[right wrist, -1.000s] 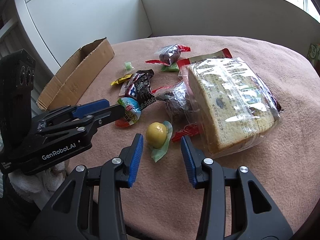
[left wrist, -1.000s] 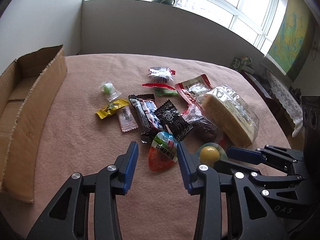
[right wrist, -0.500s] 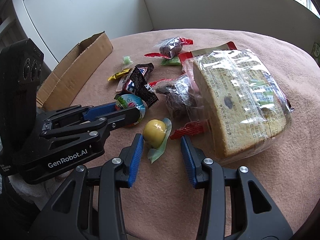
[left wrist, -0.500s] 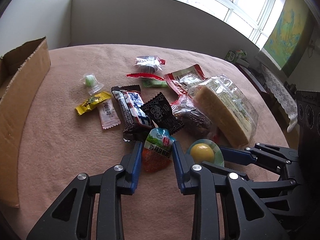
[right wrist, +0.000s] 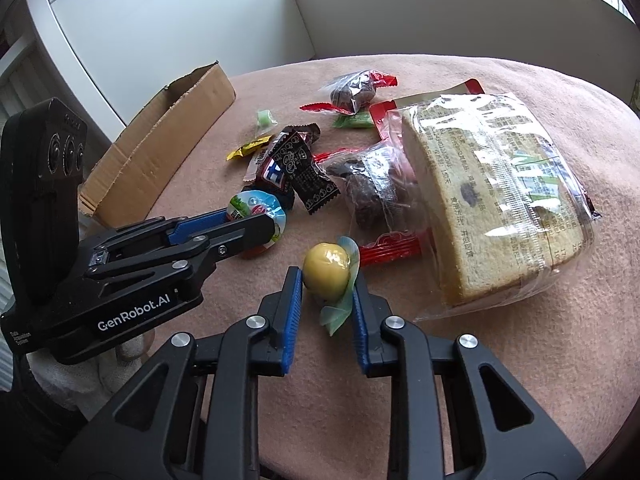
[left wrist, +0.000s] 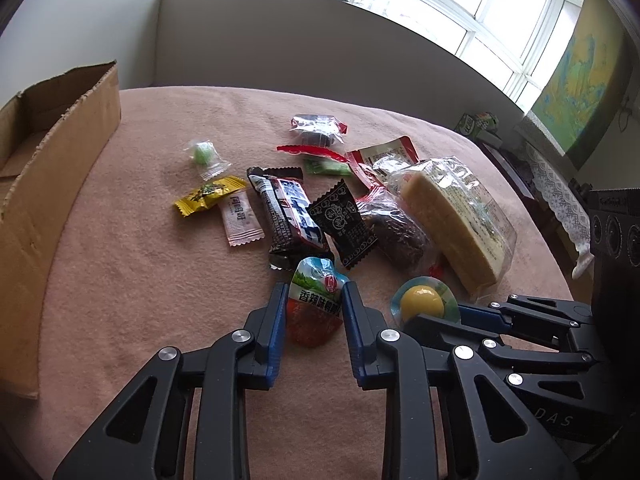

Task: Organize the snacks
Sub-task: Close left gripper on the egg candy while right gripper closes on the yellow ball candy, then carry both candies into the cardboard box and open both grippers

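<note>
A pile of wrapped snacks lies on the pink cloth. My left gripper (left wrist: 314, 292) is shut on a round red jelly cup with a green-and-white lid (left wrist: 316, 300), also seen in the right wrist view (right wrist: 256, 216). My right gripper (right wrist: 326, 280) has closed around a yellow ball snack in a clear green-edged wrapper (right wrist: 326, 270), its pads touching the wrapper; it also shows in the left wrist view (left wrist: 422, 303). A large wrapped cake slice (right wrist: 492, 200) lies to the right.
An open cardboard box (left wrist: 48, 184) stands at the left, also in the right wrist view (right wrist: 160, 140). Black chocolate bars (left wrist: 288, 216), a dark cake pack (left wrist: 396, 232), yellow (left wrist: 210, 196), pink and green (left wrist: 204, 152) candies lie ahead. The table edge is at the right.
Both grippers moved forward and narrowed. The left closed onto the jelly cup. The right closed around the yellow ball snack.
</note>
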{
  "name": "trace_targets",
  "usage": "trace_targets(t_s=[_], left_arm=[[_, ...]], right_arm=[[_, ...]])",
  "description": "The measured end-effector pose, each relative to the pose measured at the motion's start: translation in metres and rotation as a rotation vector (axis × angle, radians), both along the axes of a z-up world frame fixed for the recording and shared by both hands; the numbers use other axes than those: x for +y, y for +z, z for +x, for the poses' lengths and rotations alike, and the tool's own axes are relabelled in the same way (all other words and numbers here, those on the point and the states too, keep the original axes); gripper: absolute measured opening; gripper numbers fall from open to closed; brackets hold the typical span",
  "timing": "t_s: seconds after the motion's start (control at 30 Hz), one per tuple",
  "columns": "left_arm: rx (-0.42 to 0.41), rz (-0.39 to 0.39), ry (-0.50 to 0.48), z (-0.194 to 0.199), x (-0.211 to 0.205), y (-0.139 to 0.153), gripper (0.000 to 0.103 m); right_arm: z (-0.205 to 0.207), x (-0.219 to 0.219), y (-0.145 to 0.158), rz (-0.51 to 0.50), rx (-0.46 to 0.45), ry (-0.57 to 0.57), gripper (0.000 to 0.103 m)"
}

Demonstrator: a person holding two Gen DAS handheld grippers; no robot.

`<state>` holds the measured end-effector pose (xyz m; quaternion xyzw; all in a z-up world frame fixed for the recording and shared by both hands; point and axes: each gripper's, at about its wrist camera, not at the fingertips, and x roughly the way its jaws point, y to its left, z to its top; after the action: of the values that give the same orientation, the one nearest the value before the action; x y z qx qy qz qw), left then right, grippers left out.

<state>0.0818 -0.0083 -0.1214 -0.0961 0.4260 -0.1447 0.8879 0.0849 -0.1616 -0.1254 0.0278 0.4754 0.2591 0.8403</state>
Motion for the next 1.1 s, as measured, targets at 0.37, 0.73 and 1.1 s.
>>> trace_targets(t_s=[0.37, 0.73, 1.1], left_arm=[[-0.020, -0.036, 0.046, -0.015, 0.015, 0.010, 0.024], [-0.135, -0.060, 0.169, -0.038, 0.065, 0.052, 0.024], [-0.193, -0.028, 0.407, -0.058, 0.143, 0.061, 0.024]], right_arm=[[-0.016, -0.003, 0.020, 0.040, -0.025, -0.005, 0.023], [-0.011, 0.038, 0.060, 0.062, -0.114, 0.073, 0.023], [0.013, 0.135, 0.095, 0.087, -0.193, 0.227, 0.023]])
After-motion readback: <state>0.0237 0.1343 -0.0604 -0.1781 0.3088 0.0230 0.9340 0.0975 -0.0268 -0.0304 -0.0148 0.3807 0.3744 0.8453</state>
